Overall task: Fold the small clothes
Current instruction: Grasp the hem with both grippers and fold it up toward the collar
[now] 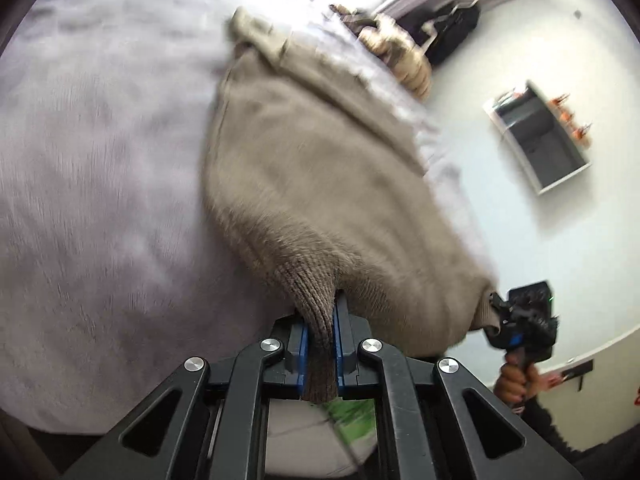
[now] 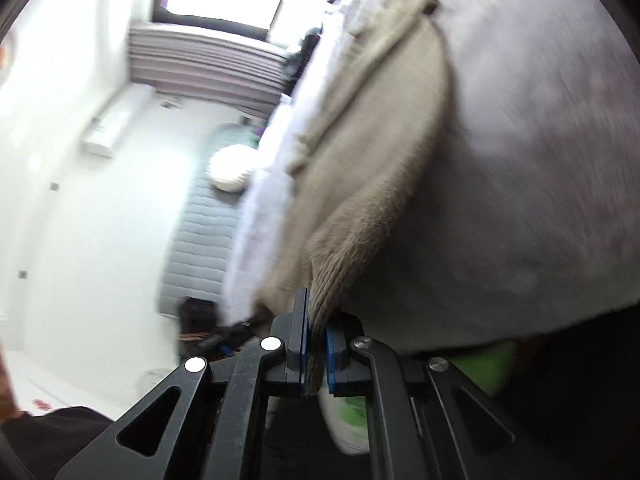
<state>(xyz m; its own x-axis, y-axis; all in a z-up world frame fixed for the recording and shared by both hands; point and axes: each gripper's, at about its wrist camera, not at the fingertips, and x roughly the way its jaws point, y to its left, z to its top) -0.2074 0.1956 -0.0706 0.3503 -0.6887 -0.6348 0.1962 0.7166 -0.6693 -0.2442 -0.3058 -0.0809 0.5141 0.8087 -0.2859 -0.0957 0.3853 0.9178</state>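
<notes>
In the left wrist view, the grey bed cover (image 1: 100,160) is filling the left of the frame, while the tan knit sweater (image 1: 304,168) is lying across the centre, its ribbed hem running down into the left tongs (image 1: 320,344), which are clenched on it. At lower right, the right tongs (image 1: 500,312) are gripping the hem's other corner — the right wrist view is showing them pinching ribbed knit. The folding appears to be just starting: the garment is stretched between both grips, no completed fold is showing, and every fold seems left to do. No readable writing or brand is showing.
</notes>
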